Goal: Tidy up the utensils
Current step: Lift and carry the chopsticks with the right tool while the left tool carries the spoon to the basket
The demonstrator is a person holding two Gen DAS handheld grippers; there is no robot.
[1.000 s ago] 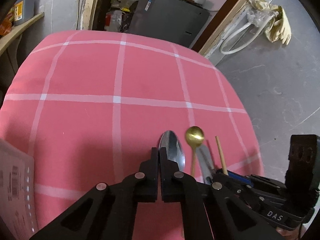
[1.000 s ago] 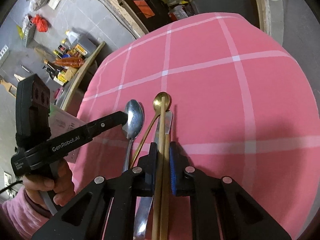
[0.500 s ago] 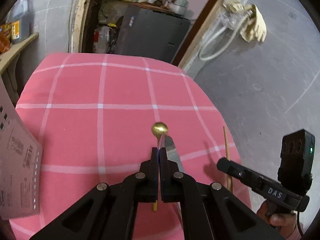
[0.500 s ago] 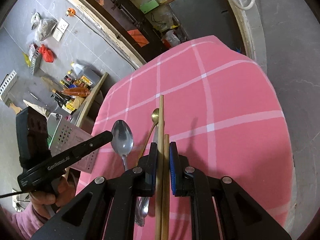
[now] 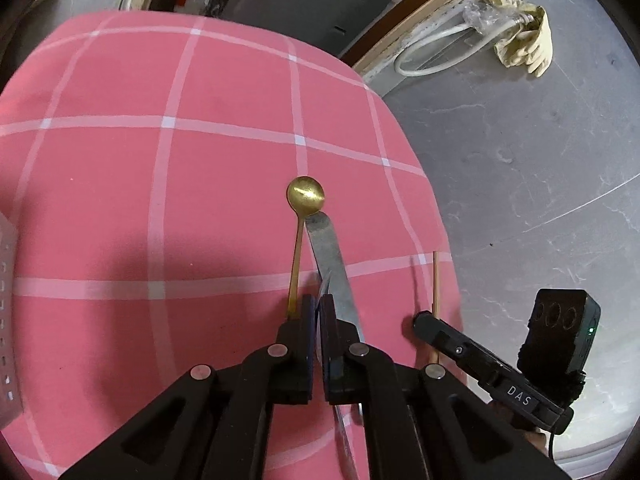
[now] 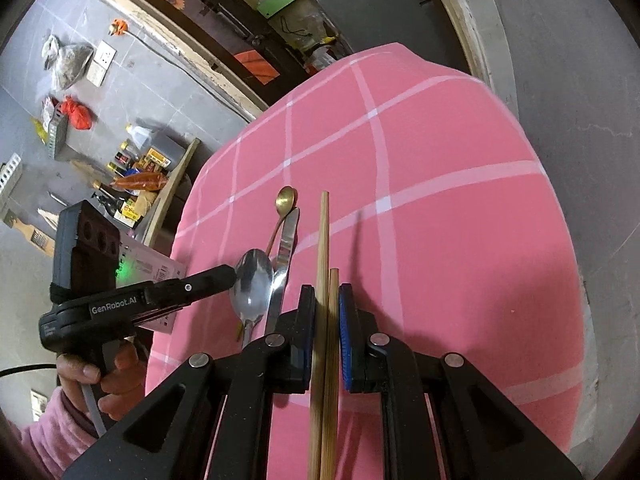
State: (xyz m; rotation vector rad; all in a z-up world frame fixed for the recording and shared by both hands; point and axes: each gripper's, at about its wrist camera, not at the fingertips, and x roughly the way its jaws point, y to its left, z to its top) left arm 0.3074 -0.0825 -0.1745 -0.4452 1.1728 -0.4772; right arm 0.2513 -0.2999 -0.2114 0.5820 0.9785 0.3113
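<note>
Chopsticks [image 6: 326, 320] now raised beside gold spoon [image 5: 305, 196], knife [image 5: 330, 256].

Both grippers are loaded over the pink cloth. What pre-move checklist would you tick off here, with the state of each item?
1. Right gripper shut on both chopsticks: ok.
2. Chopstick tips level: not ok, one reaches well past the other.
3. Left gripper shut on silver spoon: ok; the bowl pokes out past its tips.
4. Gold spoon and knife lie loose on the cloth: ok.
5. Destination for utensils in view: cannot tell.
</note>
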